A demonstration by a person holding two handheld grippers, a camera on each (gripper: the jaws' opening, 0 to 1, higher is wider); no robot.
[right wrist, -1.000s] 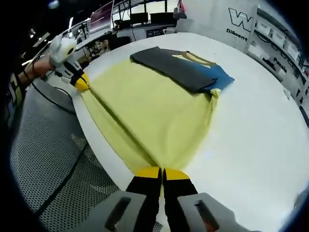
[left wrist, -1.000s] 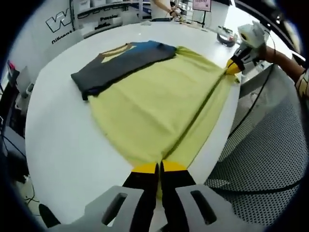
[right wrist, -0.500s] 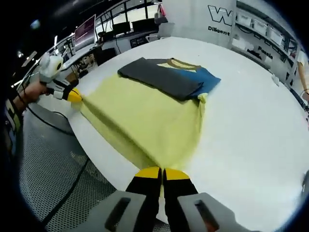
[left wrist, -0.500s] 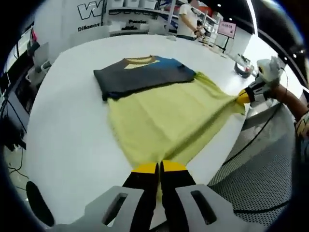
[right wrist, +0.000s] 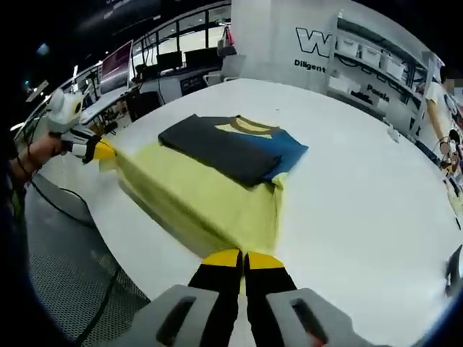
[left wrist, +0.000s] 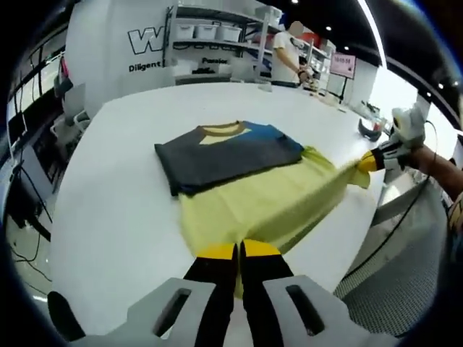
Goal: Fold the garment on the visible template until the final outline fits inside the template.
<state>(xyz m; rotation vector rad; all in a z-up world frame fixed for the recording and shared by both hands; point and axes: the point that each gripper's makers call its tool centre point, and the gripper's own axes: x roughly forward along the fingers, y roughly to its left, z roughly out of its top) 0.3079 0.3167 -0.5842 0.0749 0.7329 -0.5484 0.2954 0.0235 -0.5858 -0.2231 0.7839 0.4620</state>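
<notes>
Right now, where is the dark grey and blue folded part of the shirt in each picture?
Left gripper view: the dark grey and blue folded part lies in the middle, above the yellow cloth that the left tool pinches.
Right gripper view: the folded part sits just above centre, beyond the yellow cloth held by the right tool.
Shared landmark: the yellow collar on the folded part, toward the wall with large letters.

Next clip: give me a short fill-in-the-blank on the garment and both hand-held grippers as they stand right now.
1. The yellow-green fabric lower part of the garment is pinched by ____ hand-held grippers.
2. The left hand-held gripper has its jaws ____ on the hem.
3. The garment's dark grey folded upper part lies on a ____ table.

Missing words: both; shut; white
</notes>
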